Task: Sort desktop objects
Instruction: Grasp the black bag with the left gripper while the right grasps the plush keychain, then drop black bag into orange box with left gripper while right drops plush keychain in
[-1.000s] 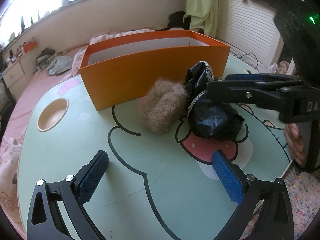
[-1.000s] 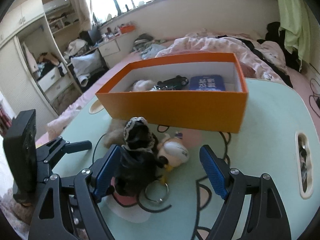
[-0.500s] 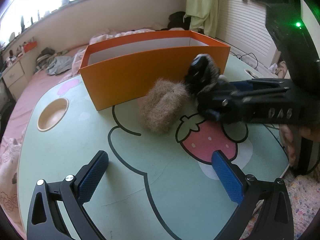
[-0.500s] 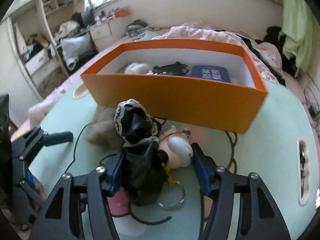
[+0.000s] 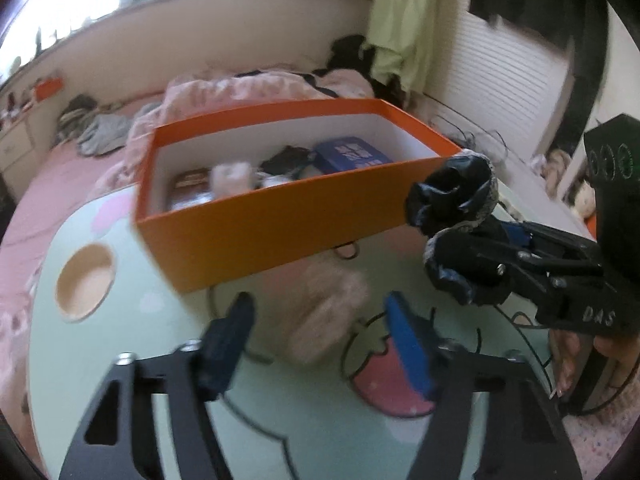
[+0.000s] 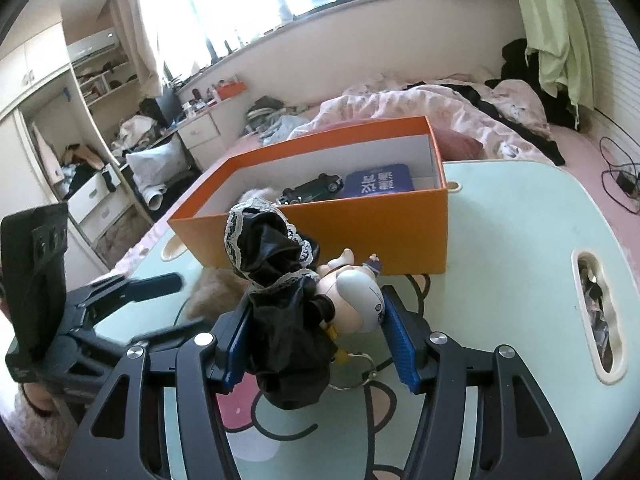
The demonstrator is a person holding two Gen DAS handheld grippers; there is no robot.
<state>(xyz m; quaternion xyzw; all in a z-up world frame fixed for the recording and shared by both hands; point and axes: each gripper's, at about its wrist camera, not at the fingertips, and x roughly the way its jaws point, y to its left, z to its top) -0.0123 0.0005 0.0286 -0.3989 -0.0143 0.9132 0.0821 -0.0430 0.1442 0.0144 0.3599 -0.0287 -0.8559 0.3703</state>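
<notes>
My right gripper (image 6: 314, 334) is shut on a doll in a black lace-trimmed dress (image 6: 276, 280) with a pale head (image 6: 356, 300) and a key ring, held above the table in front of the orange box (image 6: 320, 224). In the left wrist view the doll (image 5: 452, 208) hangs beside the box (image 5: 280, 208). My left gripper (image 5: 320, 340) is open, its fingers either side of a tan furry ball (image 5: 324, 308) on the table; the view is blurred.
The box holds a toy car (image 6: 312, 190), a blue tin (image 6: 378, 184) and other items. The green cartoon table (image 6: 512, 240) has a round recess (image 5: 84, 282) and a slot recess (image 6: 598, 312). A bed lies behind.
My right gripper closed on the doll and lifted it off the table toward the box. My left gripper moved forward to straddle the furry ball.
</notes>
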